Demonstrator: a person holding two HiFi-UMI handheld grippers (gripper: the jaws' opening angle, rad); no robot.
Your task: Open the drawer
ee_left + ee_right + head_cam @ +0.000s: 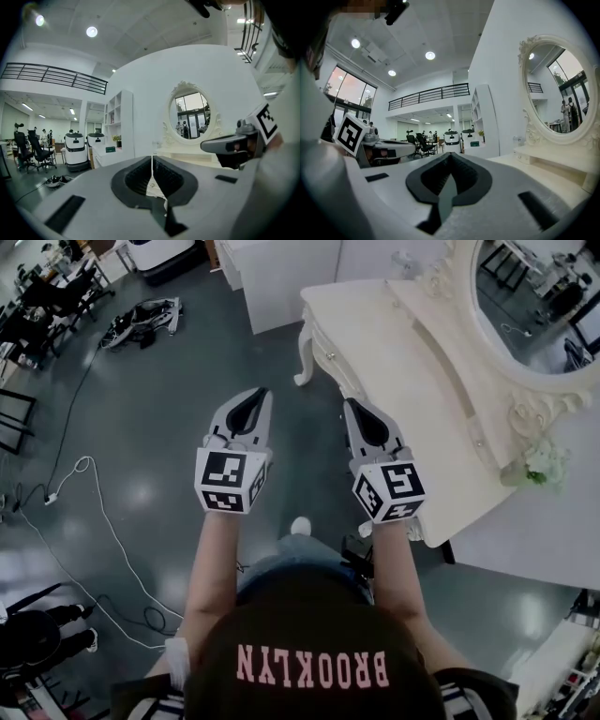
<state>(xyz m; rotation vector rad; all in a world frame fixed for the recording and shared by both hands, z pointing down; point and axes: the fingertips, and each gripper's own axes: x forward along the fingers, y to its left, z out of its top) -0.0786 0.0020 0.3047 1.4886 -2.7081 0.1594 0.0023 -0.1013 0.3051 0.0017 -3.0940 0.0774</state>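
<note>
Grey polished floor (141, 427) runs up to a white dressing table (394, 343) with an oval mirror (534, 296) above its worktop. The drawer (330, 360) seems to sit in the front rail, ahead of the right gripper (354, 402). That one and the left gripper (258, 392) are empty, fingers (136, 178) pressed together. The drawer is probably rigid, light wood that slides straight out. The best hold is likely a small front knob, too small to make out.

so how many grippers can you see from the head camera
2. The left gripper is over the grey floor, jaws together and empty. The right gripper is beside it, by the front edge of the cream dressing table, also shut on nothing. None looks hidden.
</note>
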